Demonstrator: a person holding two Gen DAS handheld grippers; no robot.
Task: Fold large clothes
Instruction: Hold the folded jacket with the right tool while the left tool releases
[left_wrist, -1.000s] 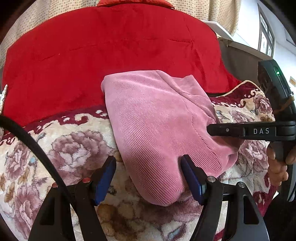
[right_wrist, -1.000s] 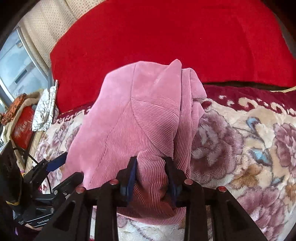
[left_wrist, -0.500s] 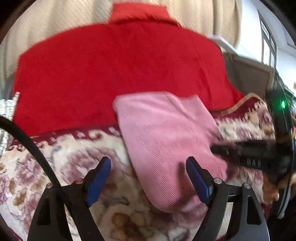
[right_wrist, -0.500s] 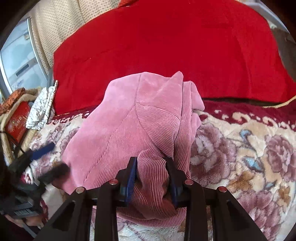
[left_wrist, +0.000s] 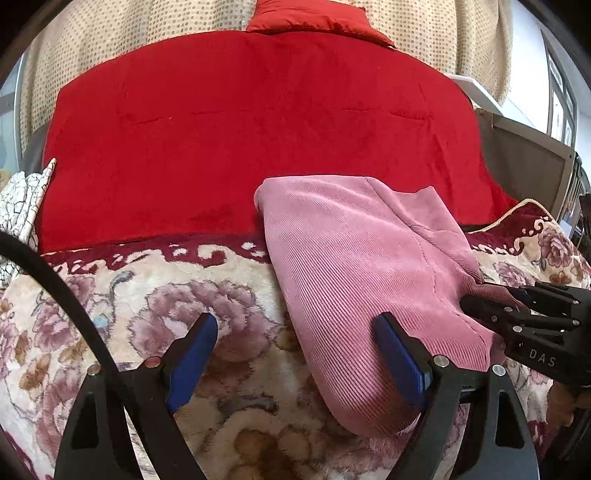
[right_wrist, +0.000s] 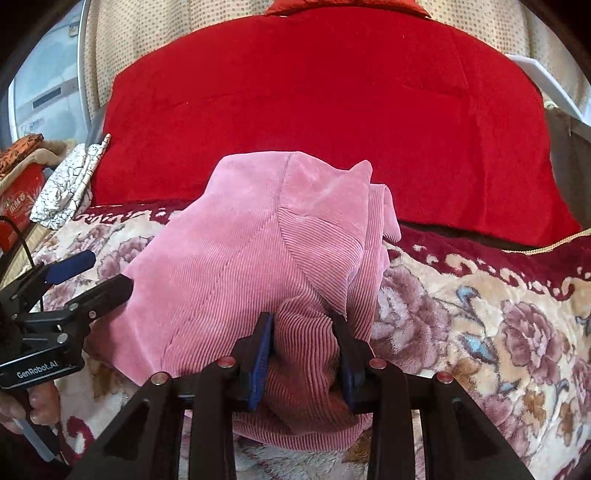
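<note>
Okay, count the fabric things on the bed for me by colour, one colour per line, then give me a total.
Pink: 1, the folded corduroy garment
Red: 1, the red blanket
Floral cream and maroon: 1, the floral blanket
White with black crackle print: 1, the white patterned cloth
Total: 4

The folded pink ribbed corduroy garment (right_wrist: 236, 266) looks soft and matt. Beneath it lies a plush floral fleece blanket (right_wrist: 480, 325). Beyond the gripper, the red velvety cushion (left_wrist: 240, 129) shows a slight sheen.
</note>
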